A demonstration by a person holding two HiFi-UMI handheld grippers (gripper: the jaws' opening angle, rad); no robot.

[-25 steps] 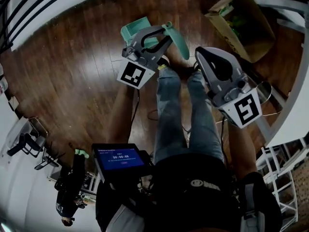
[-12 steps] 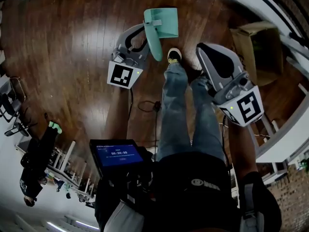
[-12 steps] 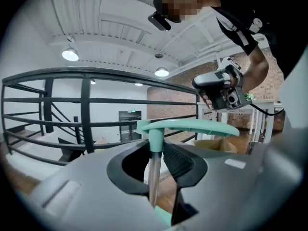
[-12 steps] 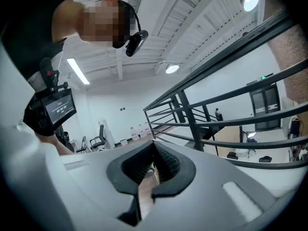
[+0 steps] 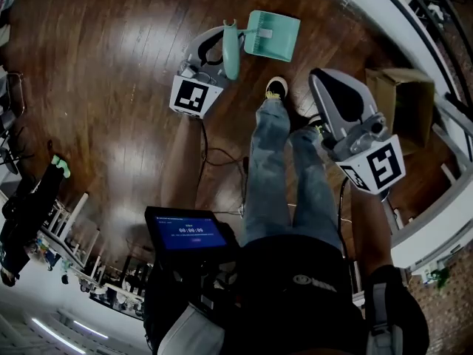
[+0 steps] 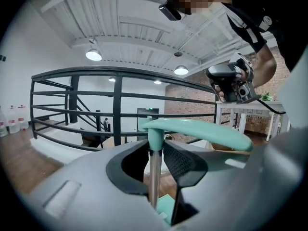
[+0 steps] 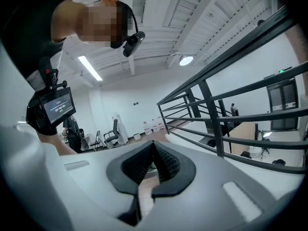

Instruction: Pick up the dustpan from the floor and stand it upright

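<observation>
item: dustpan [image 5: 272,35], teal, long-handled. location: hanging from the left gripper [image 5: 219,49] above the wooden floor [image 5: 111,87], ahead of the person's shoe [image 5: 276,87]. the pan is sitting low and the curved handle [image 5: 230,46] high. whether the pan's edge is touching the boards cannot be told.

item: left gripper, grasping. in the left gripper view its jaws are pinching the thin metal shaft [image 6: 154,182] just under the teal handle [image 6: 202,131], with the pads [image 6: 179,160] only partly wrapping it.

item: right gripper [image 5: 322,80], clenched on nothing. its jaw tips are meeting in the right gripper view [image 7: 153,146], and it is hanging idle over the person's right leg.

risks, as judged:
- the shaft is slim and smooth, so it is likely rotating or sliding in the pads, letting the pan swing.
- the pan is hanging off to one side, so setting it down unevenly is likely tipping it flat again.
- the shoe and the cardboard box [image 5: 403,102] are standing near, so a swinging pan is at risk of striking either.
- letting go before the base is resting squarely is the likeliest cause of a fall.
</observation>
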